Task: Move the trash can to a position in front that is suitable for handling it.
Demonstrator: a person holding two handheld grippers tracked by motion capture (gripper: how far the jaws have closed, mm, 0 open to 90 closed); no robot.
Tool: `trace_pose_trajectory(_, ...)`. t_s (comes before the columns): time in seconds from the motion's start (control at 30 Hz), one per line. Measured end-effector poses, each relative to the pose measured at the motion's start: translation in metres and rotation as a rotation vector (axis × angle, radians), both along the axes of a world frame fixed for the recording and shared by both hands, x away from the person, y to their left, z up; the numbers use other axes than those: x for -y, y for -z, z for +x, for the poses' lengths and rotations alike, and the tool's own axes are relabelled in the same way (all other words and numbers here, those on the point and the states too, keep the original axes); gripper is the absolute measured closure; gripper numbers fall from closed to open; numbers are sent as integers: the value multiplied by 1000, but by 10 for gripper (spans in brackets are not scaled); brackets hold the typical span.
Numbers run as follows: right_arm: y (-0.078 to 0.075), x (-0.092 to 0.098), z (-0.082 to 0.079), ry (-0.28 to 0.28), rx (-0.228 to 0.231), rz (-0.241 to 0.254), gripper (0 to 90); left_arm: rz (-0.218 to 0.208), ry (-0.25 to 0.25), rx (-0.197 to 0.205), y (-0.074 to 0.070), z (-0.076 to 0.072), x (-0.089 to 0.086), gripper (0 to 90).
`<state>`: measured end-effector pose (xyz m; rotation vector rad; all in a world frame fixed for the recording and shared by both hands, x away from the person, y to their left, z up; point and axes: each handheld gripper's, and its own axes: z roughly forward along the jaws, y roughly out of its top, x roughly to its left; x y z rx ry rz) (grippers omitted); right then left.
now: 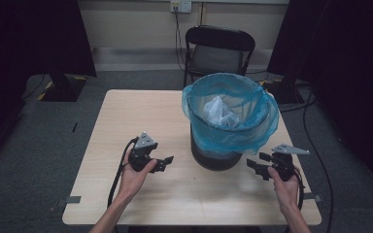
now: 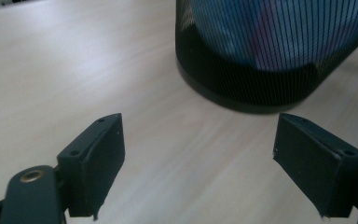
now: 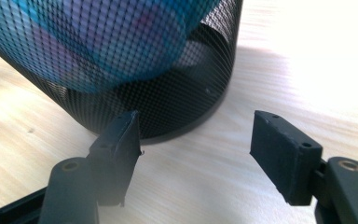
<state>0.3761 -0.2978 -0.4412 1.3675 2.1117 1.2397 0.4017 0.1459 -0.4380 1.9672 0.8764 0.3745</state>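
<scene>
A dim room with grey carpet, dark curtains at both sides and a black folding chair point(image 1: 217, 51) against the far wall is surrounding a pale wooden desk point(image 1: 126, 116) that is carrying all the work. A black wire-mesh waste bin point(image 1: 217, 154) is standing upright near the desk's right half, somewhat closer to the near edge than to the far one, its long axis running straight up; a translucent blue plastic bin liner point(image 1: 233, 124) is folding over its rim and hanging down the outside, and crumpled white paper point(image 1: 218, 112) is lying inside. The bin is sitting between the two hands, so each tool is facing inward toward it. The left gripper point(image 1: 166, 162) is hovering above the desk's near-left area, jaws spread wide with nothing between them, the mesh wall lying ahead and slightly to its right in the left gripper view point(image 2: 198, 154). The right gripper point(image 1: 257, 163) is hanging near the desk's right edge, jaws apart and empty, and appears the nearer of the two, the bin's base sitting just beyond its fingertips point(image 3: 193, 154).
</scene>
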Motion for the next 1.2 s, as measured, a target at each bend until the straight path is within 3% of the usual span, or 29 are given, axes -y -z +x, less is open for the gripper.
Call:
trace_pose_trajectory(0.03,-2,2,3,3,1,7,293,-16,-11,15,-5,10,5,165)
trace_pose_trajectory(0.1,-4,4,6,13,10,6,266,-25,-12,20,-8,14,7,166)
trace_pose_trajectory(0.2,-11,11,15,18,29,28,182,-9,-27,30,-15,32,17,180)
trace_pose_trajectory(0.43,-26,22,36,82,55,-9,201,-19,-53,42,-22,60,31,200)
trace_pose_trajectory(0.53,-29,24,44,104,59,-17,203,-22,-53,30,-23,75,38,203)
trace_pose_trajectory(0.57,-32,24,53,127,61,-16,213,-30,-58,14,-24,86,43,205)
trace_pose_trajectory(0.6,-32,24,53,127,61,-16,213,-30,-58,14,-24,86,43,206)
trace_pose_trajectory(0.73,-42,27,64,166,97,36,213,-23,-54,39,-28,103,49,206)
trace_pose_trajectory(0.8,-45,26,70,186,103,33,209,-20,-45,31,-28,112,52,204)
trace_pose_trajectory(0.97,-50,21,82,198,119,60,204,-84,-69,4,-27,123,57,194)
trace_pose_trajectory(1.1,-50,15,86,210,150,39,229,-57,-66,35,-28,125,60,196)
trace_pose_trajectory(1.2,-49,15,86,187,145,72,302,-80,-65,7,-27,124,59,223)
